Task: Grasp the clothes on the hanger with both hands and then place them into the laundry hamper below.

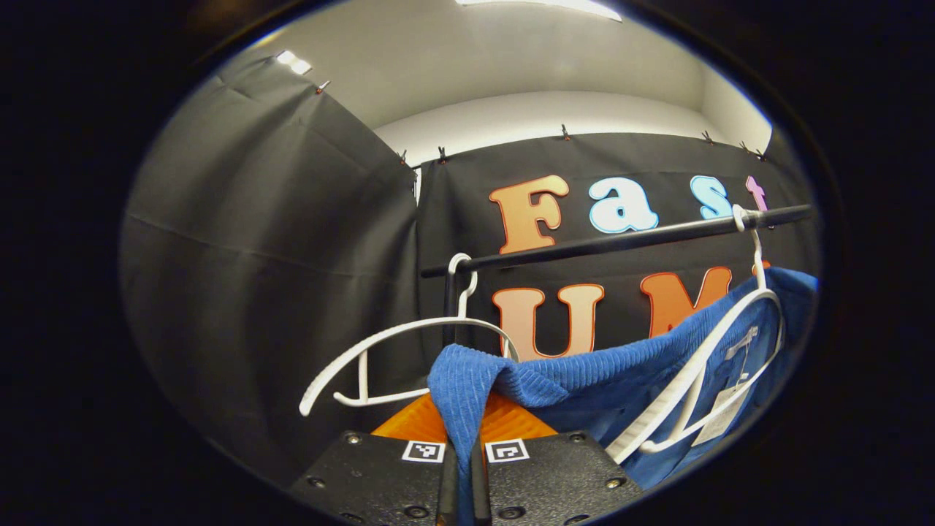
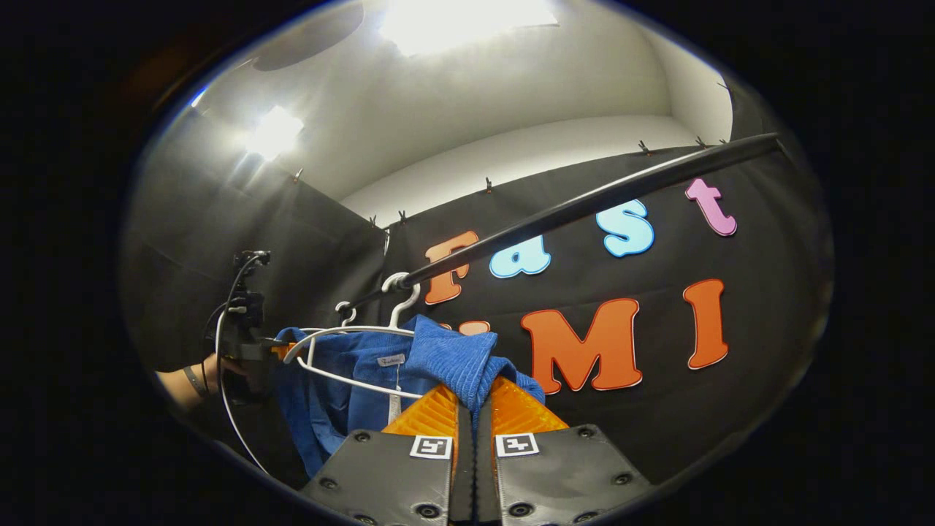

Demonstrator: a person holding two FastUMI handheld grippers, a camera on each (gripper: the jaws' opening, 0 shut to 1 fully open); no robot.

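Booth: black cloth walls, white ceiling w/ bright lights, black rail (image 1: 621, 239) running across. Blue ribbed garment (image 1: 606, 380) hangs on a white hanger (image 1: 719, 365); spare hanger (image 1: 394, 351) beside it. Left gripper (image 1: 464, 467) pinched tight on a fold, right gripper (image 2: 467, 438) clamped on cloth too. Grasp step looks done. Next: prob lift fabric clear of the hanger, then lower to the hamper.

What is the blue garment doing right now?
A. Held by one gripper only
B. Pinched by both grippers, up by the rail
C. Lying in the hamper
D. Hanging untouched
B: the blue garment is clamped between the left gripper fingers and likewise in the right gripper, beside the white hanger on the rail.
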